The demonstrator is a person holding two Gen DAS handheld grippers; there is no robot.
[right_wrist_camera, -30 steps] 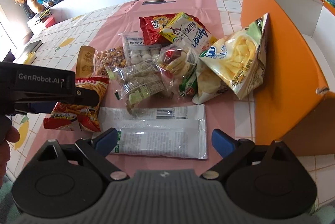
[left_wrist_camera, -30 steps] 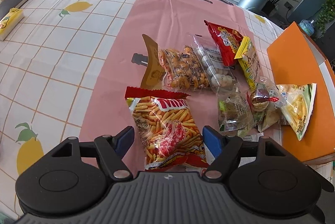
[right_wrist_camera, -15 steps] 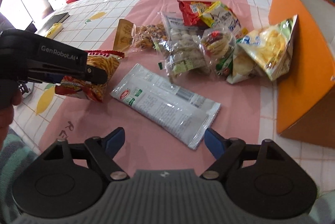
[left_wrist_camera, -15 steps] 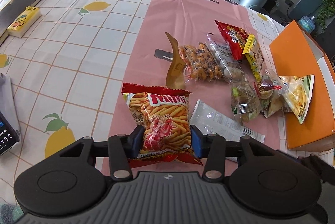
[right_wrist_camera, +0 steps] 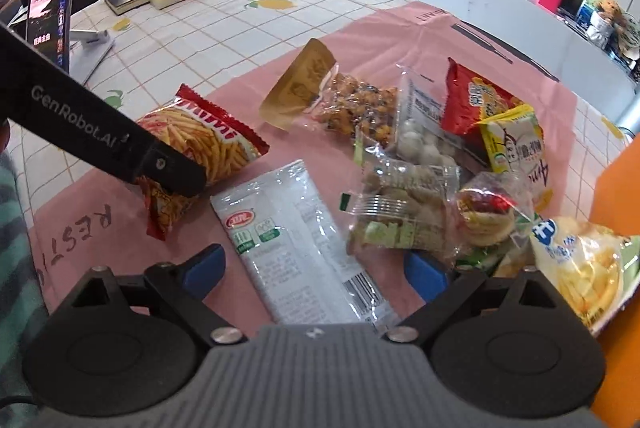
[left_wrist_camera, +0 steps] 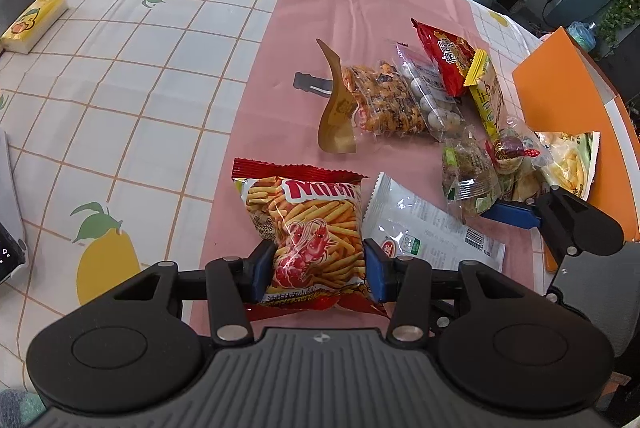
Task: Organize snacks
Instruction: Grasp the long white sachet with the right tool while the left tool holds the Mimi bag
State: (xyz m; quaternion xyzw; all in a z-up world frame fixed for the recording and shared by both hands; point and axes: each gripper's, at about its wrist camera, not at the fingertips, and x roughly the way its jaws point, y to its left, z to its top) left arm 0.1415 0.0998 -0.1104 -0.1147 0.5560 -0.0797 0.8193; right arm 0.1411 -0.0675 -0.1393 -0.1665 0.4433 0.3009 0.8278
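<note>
- Left wrist view: the left hand-held gripper [left_wrist_camera: 316, 270] pinches the lower part of a red shrimp-stick bag [left_wrist_camera: 308, 228], one blue pad on each side of it. The bag sits at the near edge of the pink mat [left_wrist_camera: 360, 12] on the bench [left_wrist_camera: 120, 76].
- Just right of it lies a flat white packet [left_wrist_camera: 424, 228]. Farther right, a heap of snacks: a clear bag of nut mix [left_wrist_camera: 384, 100], a red packet [left_wrist_camera: 448, 56], a yellow packet [left_wrist_camera: 486, 96]. At the far right stands an orange box [left_wrist_camera: 560, 96], with a pale chip bag [left_wrist_camera: 572, 164] leaning on it.
- Judged step: one snack is gripped for sorting. The next move likely calls for lifting the bag clear of the white packet and carrying it right, toward the orange box.
- Right wrist view: the right hand-held gripper [right_wrist_camera: 316, 268] hangs over the white packet [right_wrist_camera: 296, 244] with its jaws opening; the packet lies between them, not visibly pressed. The right pad sits against the snack heap.
- The left hand-held gripper's black finger [right_wrist_camera: 120, 148] crosses the shrimp-stick bag [right_wrist_camera: 200, 144] at left.
- Hard to make out: whether the shrimp-stick bag is off the mat. The box's inside is hidden in both views. The right gripper's body covers the white packet's near end. Most print is too small to read.
</note>
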